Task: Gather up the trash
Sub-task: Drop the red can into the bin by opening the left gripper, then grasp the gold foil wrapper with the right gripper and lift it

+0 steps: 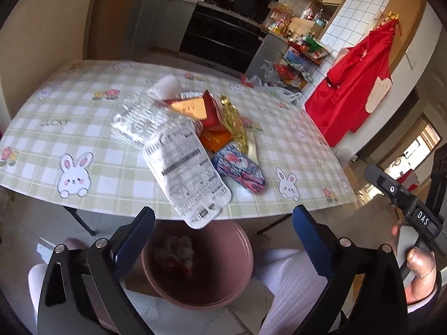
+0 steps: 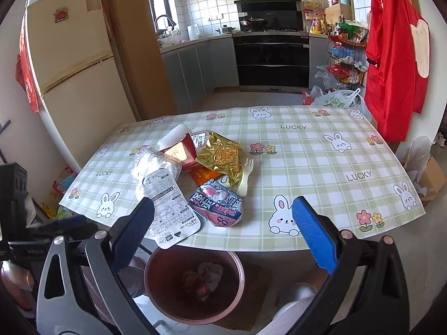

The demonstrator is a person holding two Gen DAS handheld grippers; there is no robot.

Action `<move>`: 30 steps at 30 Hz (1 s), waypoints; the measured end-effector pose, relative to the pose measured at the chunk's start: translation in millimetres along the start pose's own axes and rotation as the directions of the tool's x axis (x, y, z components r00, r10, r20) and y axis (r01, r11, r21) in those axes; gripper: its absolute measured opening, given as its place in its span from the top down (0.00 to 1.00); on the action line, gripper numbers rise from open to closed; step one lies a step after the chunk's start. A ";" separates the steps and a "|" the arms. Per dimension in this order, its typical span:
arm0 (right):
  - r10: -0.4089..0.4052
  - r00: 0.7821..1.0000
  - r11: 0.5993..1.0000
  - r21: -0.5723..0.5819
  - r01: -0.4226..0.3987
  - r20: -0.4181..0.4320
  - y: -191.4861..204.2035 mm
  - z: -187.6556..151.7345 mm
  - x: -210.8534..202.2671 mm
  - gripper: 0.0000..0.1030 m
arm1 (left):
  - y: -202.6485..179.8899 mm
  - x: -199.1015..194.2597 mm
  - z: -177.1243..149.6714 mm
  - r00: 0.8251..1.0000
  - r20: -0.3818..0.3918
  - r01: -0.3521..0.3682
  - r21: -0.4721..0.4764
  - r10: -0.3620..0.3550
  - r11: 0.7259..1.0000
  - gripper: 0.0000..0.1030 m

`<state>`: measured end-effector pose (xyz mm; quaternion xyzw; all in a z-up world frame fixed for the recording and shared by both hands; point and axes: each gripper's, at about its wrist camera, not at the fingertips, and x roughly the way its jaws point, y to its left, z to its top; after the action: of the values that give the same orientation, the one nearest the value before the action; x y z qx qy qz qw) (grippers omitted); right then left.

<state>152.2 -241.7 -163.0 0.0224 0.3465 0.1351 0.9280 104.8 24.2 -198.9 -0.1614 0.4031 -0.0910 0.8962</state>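
Below, both the left gripper [image 1: 223, 223] and right gripper [image 2: 223, 215] stand wide apart and empty above a pink bin [image 1: 240, 237]. Wrappers, including a white printed lid [image 1: 187, 167], lie heaped on the checked table [image 1: 117, 178].

Daylight is filling both wrist views, leaving the kitchen bright and evenly lit. In the left view, sun is glaring through a doorway [image 1: 416, 150] at the right edge, and the whole picture is looking soft with motion blur, especially the clear plastic tray [image 1: 139, 117]. The right view is looking sharper, with light bouncing off the gold wrapper [image 2: 223, 156]. Fisheye distortion is bending the table [image 2: 321, 150] edges, and black corners are ringing each frame.
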 end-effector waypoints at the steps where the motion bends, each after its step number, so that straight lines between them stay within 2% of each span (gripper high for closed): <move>1: -0.002 1.000 1.000 0.001 0.002 0.003 0.3 0.8 -0.6 0.05 | 3.5 -5.7 3.9 0.999 0.028 -0.022 0.000 0.022 1.000 0.06; 5: -0.010 1.000 1.000 -0.005 0.010 0.010 2.3 1.2 -2.9 0.05 | 25.6 -30.8 18.9 0.983 0.144 -0.104 -0.047 0.110 0.993 0.06; 8: -0.016 1.000 1.000 -0.009 0.016 0.005 3.3 0.3 -1.6 0.05 | 47.8 -50.4 29.0 0.958 0.217 -0.167 -0.113 0.188 0.980 0.06; 13: -0.032 0.999 0.998 -0.052 0.032 -0.005 5.9 -0.2 7.4 0.05 | 69.4 -67.0 41.2 0.922 0.268 -0.248 -0.140 0.278 0.958 0.06; 17: -0.067 0.997 0.989 -0.133 0.062 -0.034 9.1 -1.0 26.3 0.05 | 87.3 -65.4 44.4 0.906 0.274 -0.283 -0.178 0.324 0.942 0.06; 23: -0.073 0.992 0.968 -0.247 0.046 -0.101 10.2 -1.2 67.8 0.05 | 96.7 -49.3 39.4 0.890 0.279 -0.319 -0.184 0.361 0.930 0.06; 30: -0.017 0.981 0.963 -0.267 -0.036 -0.192 10.7 -0.8 116.8 0.06 | 100.1 -17.5 33.0 0.907 0.240 -0.313 -0.168 0.347 0.935 0.06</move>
<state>233.7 -200.3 -236.5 -0.1156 0.4130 0.1868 0.8838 121.4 129.7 -202.6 -0.1578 0.3056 0.1101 0.9325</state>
